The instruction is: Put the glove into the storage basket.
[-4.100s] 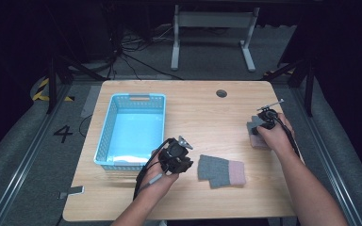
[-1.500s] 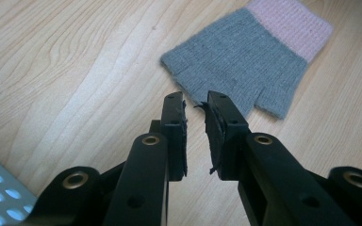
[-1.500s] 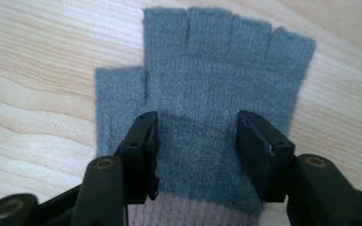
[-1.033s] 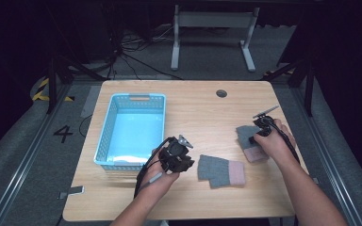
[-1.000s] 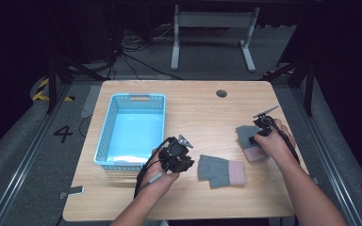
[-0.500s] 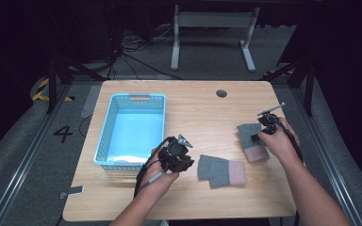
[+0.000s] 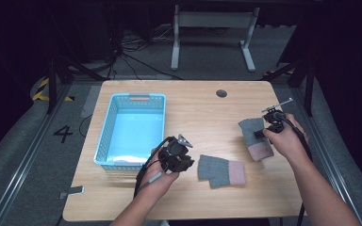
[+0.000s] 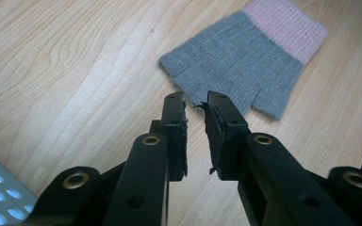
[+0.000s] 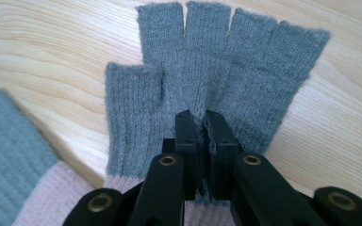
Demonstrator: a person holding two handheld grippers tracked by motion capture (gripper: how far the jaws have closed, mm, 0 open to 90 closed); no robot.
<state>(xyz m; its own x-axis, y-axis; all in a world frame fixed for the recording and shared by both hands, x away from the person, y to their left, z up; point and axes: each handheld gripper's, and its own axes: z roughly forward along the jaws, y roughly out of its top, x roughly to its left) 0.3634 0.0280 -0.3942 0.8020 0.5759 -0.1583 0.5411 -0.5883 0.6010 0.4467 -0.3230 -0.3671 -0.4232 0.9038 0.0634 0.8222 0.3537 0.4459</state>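
Note:
A grey fingerless glove (image 7: 256, 141) with a pink cuff hangs at the table's right side, fingers pointing away. My right gripper (image 7: 262, 133) is shut on its palm; the jaws have just been closing, and the knit bunches between them. In the right gripper view the glove (image 9: 217, 70) spreads past my right gripper (image 9: 202, 120). A matching second glove (image 7: 221, 170) lies flat near the front middle. My left gripper (image 7: 188, 162) rests just left of it. In the left gripper view my left gripper (image 8: 195, 106) stands open by a narrow gap, empty, just short of that glove (image 8: 245, 61).
A light blue plastic basket (image 7: 104, 136) stands on the left half of the wooden table (image 7: 202, 108). A round cable hole (image 7: 221, 93) sits near the far edge. Dark floor, cables and a desk frame lie beyond the table.
My right hand has risen and drawn the pinched glove up off the table with it. The left hand and the second glove have stayed where they were.

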